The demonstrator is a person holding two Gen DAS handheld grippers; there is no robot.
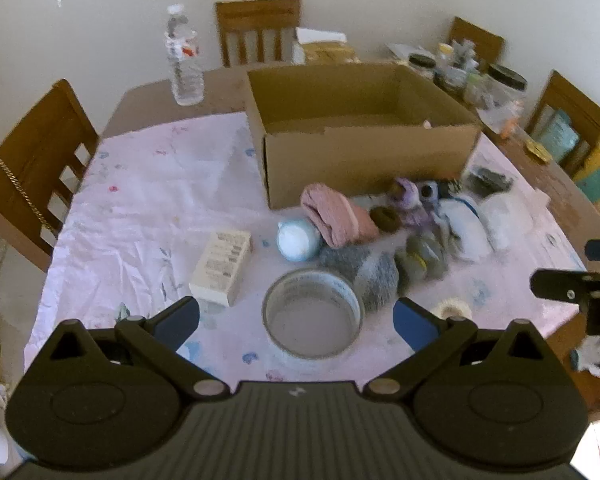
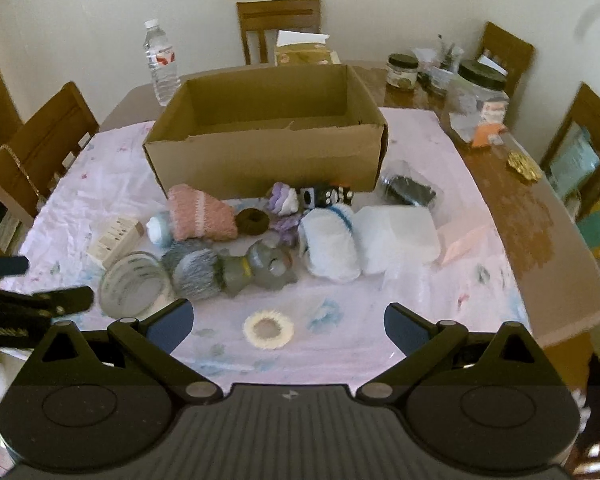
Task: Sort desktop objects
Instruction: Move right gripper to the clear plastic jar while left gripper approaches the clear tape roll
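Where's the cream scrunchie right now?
The cream scrunchie lies alone on the cloth, centred between the right tool's open fingers, nearer than the grey plush.

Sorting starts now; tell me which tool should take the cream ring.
Right. The cream ring lies centred just ahead of the open right tool; the open left tool faces the clear jar instead.

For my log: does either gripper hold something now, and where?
Nothing is held. The left gripper and the right gripper are both open, with nothing between their fingers.

Black tongs, blue pads, ribbed grey housing
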